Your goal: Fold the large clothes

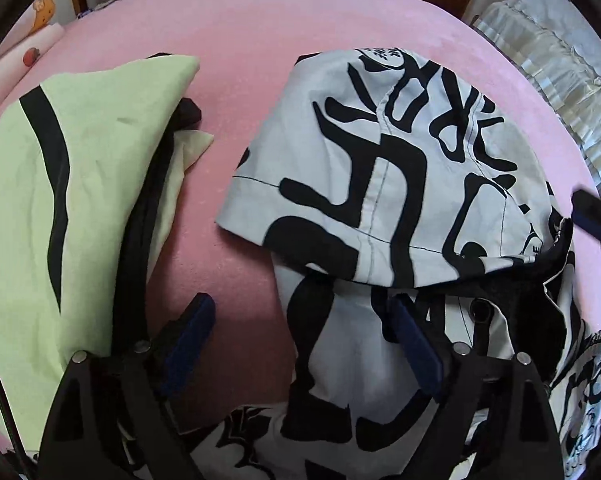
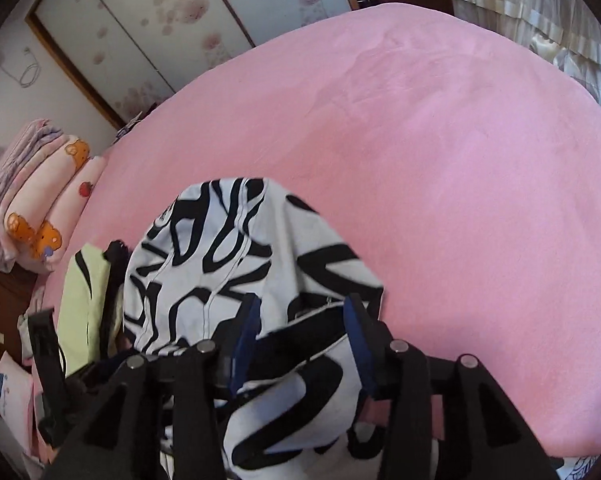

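Garment (image 1: 380,152) soft, limp; we grip hem. Left tool (image 1: 300,344) released; right tool (image 2: 300,340) straddles cloth, unclenched.

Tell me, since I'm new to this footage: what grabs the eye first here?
The white garment with bold black lettering, bunched on the pink bedspread, dominates both views. To its left in the left wrist view lies a pale green garment with a black stripe. The right gripper has a fold of the lettered garment between its blue fingers.
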